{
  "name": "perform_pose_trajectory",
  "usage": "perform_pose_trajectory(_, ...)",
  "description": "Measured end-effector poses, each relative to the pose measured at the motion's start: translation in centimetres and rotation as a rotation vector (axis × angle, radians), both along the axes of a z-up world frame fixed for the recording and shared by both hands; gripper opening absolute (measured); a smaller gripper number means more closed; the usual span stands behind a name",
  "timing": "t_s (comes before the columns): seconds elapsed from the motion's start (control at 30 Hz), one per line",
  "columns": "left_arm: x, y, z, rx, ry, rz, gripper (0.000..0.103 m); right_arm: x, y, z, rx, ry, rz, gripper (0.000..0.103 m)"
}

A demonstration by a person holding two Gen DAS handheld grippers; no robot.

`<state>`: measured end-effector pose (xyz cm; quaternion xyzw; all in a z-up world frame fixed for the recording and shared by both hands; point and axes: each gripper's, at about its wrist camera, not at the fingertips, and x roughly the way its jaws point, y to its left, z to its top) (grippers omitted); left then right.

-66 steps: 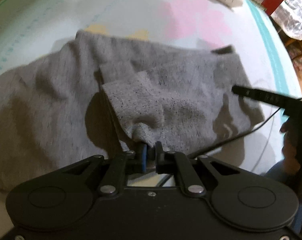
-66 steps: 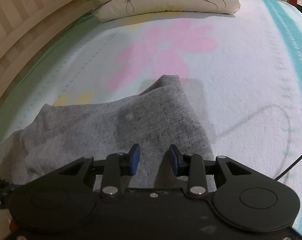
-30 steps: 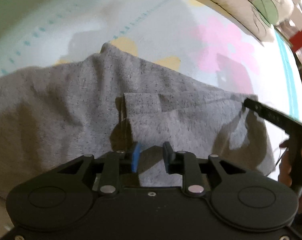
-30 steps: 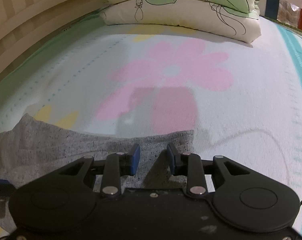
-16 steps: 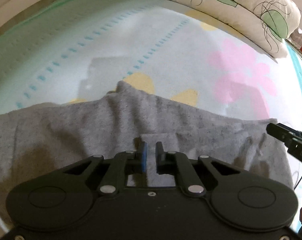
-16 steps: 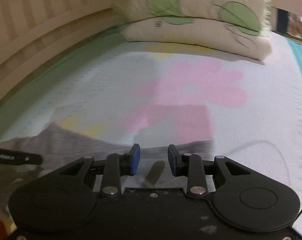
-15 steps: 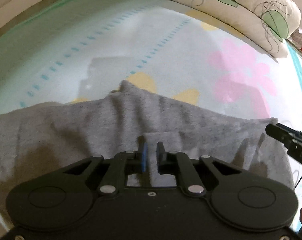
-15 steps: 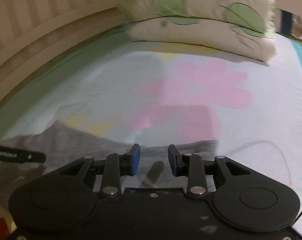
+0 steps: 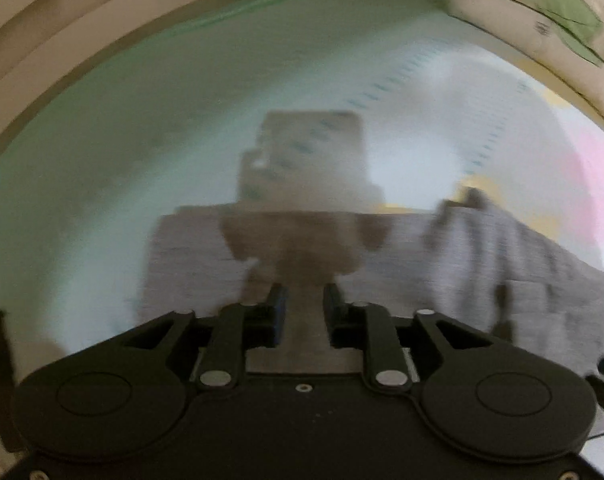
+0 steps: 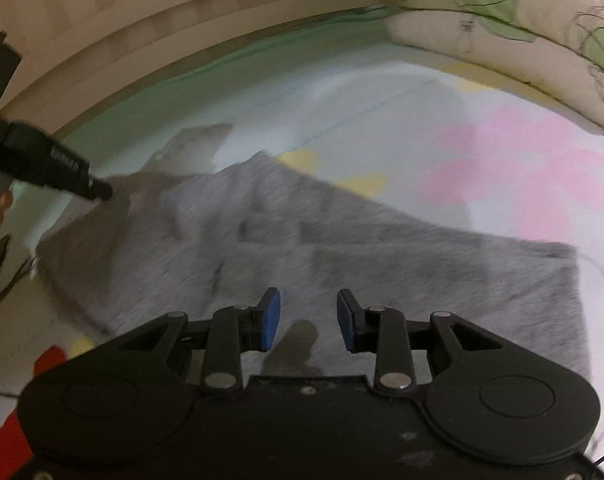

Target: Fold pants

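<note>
The grey pants [image 10: 342, 248] lie flat on the flowered bedsheet [image 10: 382, 120], already doubled into a broad band; their long axis runs across both views, from a lower corner at the left of the right-wrist view up over a small peak to a squared end at the right, just short of the pink flower print; a pillow [image 10: 502, 12] sits well beyond, at the head of the bed.

The right gripper [image 10: 308, 318] hangs above the near edge of the fabric with its blue-padded jaws spread and nothing between them; only its own shadow falls on the cloth below. The left gripper [image 9: 302, 312] hovers over the other end of the band; its jaws have just been opening, they stand apart, and the blurred picture shows grey cloth behind the gap but none pinched in it. Seen from the right wrist, the left gripper reaches in from the left edge toward the far left corner of the pants.

The next fold would most likely go along the long axis, one end carried onto the other; each gripper is the nearer to its own end, the left to the squared left edge [image 9: 153, 264], the right to the right-hand end [image 10: 558, 280]; both must drop down and forward to the cloth, since the fabric lies below and ahead of the fingers, not touching them.
</note>
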<state>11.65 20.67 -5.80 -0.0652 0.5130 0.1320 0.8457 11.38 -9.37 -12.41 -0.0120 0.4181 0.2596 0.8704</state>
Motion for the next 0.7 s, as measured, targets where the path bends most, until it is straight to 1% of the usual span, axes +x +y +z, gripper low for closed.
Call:
perform_pose_trajectory(0.07, -0.5, 1.7, -0.2, -0.006, 0.012, 0.029, 0.033, -0.9, 1.0, 0.0, 0.012, 0.022, 0.023, 0.034)
perform_pose_trajectory(0.13, -0.9, 3.1, -0.6, -0.032, 0.032, 0.048, 0.033, -1.5, 2.3, -0.3, 0.008, 0.039, 0.050, 0.034)
perform_pose_trajectory(0.2, -1.3, 4.6, -1.0, -0.057, 0.040, 0.077, 0.033, -1.6, 3.6, -1.4, -0.033, 0.077, 0.068, 0.034)
perform_pose_trajectory(0.27, -1.7, 6.0, -1.2, -0.075, 0.036, 0.109, 0.033, -1.2, 4.7, -3.2, -0.108, 0.145, 0.074, 0.033)
perform_pose_trajectory(0.3, -1.8, 6.6, -1.3, -0.080, 0.035, 0.119, 0.033, -1.2, 4.9, -3.9, -0.120, 0.149, 0.074, 0.034)
perform_pose_trajectory(0.37, -2.0, 8.1, -1.4, -0.102, 0.035, 0.142, 0.033, -1.4, 4.7, -3.7, -0.105, 0.118, 0.084, 0.034)
perform_pose_trajectory(0.43, -2.2, 9.6, -1.7, -0.145, 0.038, 0.159, 0.033, -1.7, 4.3, -3.3, -0.084, 0.087, 0.076, 0.034)
perform_pose_trajectory(0.47, -2.2, 10.4, -2.0, -0.173, 0.045, 0.163, 0.033, -1.9, 3.9, -3.1, -0.071, 0.083, 0.068, 0.034)
perform_pose_trajectory(0.53, -2.5, 11.3, -2.6, -0.196, 0.059, 0.180, 0.033, -2.1, 3.4, -3.1, -0.047, 0.080, 0.060, 0.034)
perform_pose_trajectory(0.6, -3.0, 11.6, -3.2, -0.205, 0.068, 0.185, 0.043, -2.0, 3.1, -3.1, -0.042, 0.071, 0.047, 0.034)
perform_pose_trajectory(0.7, -3.3, 12.0, -4.4, -0.252, 0.084, 0.172, 0.045, -1.8, 2.7, -3.1, -0.023, 0.065, 0.025, 0.034)
